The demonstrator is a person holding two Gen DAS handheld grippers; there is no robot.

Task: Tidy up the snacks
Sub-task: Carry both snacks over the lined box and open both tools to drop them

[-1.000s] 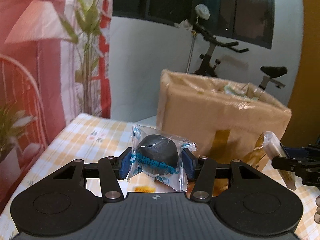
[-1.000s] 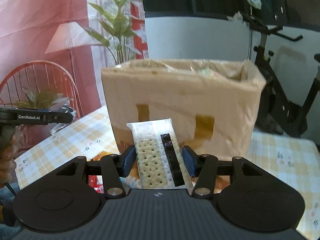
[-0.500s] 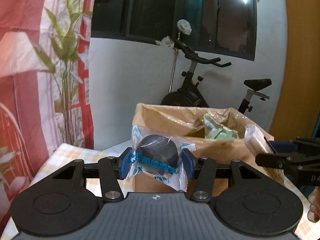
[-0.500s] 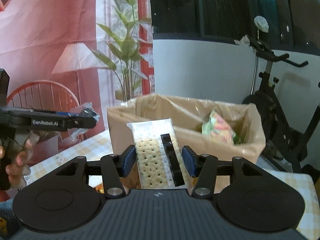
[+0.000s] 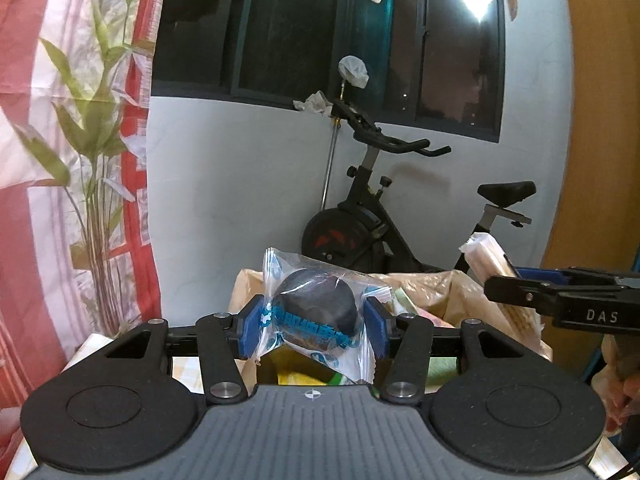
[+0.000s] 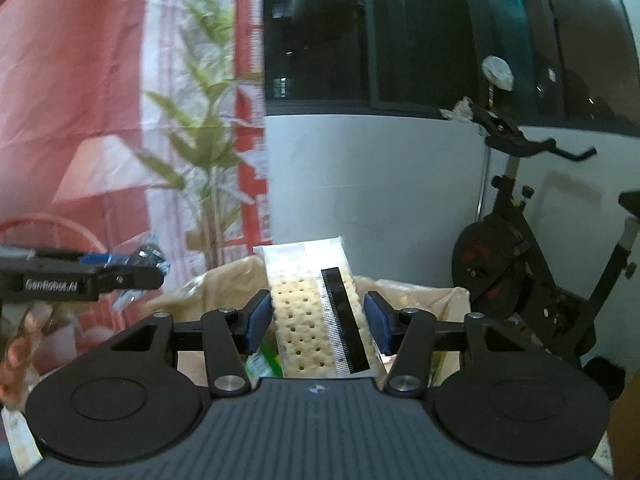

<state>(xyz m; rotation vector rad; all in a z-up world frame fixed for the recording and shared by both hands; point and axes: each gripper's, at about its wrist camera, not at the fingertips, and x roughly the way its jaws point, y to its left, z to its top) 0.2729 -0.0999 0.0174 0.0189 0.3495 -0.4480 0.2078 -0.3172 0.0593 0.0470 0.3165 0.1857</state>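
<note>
My left gripper (image 5: 314,330) is shut on a clear packet with blue print holding a dark round cake (image 5: 318,310). It hangs over the open brown cardboard box (image 5: 456,292), which holds several snack packs. My right gripper (image 6: 318,326) is shut on a cracker pack (image 6: 316,316) with a black stripe, held upright over the same box (image 6: 416,292). Each gripper shows in the other's view: the right one at the right (image 5: 516,280), the left one at the left (image 6: 132,270).
An exercise bike (image 5: 384,216) stands behind the box against the white wall, also in the right wrist view (image 6: 532,256). A red and white curtain with a plant print (image 5: 68,160) hangs at the left. A strip of checked tablecloth (image 5: 88,348) shows below the left fingers.
Both grippers have risen from in front of the box's side to above its open top, each still holding its snack. The box's inside now shows below the fingers.
</note>
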